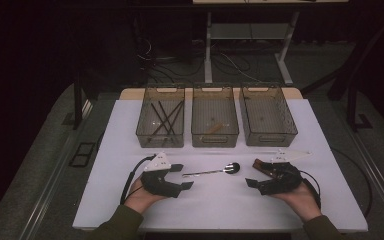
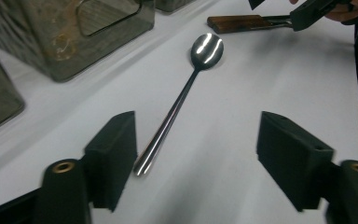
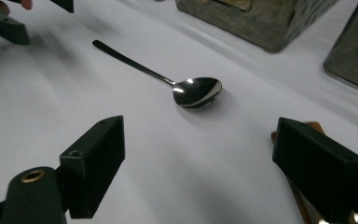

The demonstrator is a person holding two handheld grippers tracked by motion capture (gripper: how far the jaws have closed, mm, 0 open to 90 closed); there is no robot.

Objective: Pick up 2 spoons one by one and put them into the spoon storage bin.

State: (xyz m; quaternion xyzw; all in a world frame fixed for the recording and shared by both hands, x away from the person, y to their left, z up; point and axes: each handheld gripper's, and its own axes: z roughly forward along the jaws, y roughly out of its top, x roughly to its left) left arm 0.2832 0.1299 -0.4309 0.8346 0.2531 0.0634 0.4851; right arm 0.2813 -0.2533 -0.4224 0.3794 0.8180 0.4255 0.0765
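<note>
White tabletop [image 1: 220, 205]: we see three bins along its far edge, the left bin [image 1: 161, 116] holding dark sticks. Between our left gripper [image 1: 182, 176] and right gripper [image 1: 254, 173], both with jaws spread and empty, the spoon [image 1: 215, 171] lies on open surface.

Left gripper [image 1: 182, 176], lower centre-left of the high view, jaws apart; right gripper [image 1: 254, 173], lower centre-right, jaws apart, empty.
</note>
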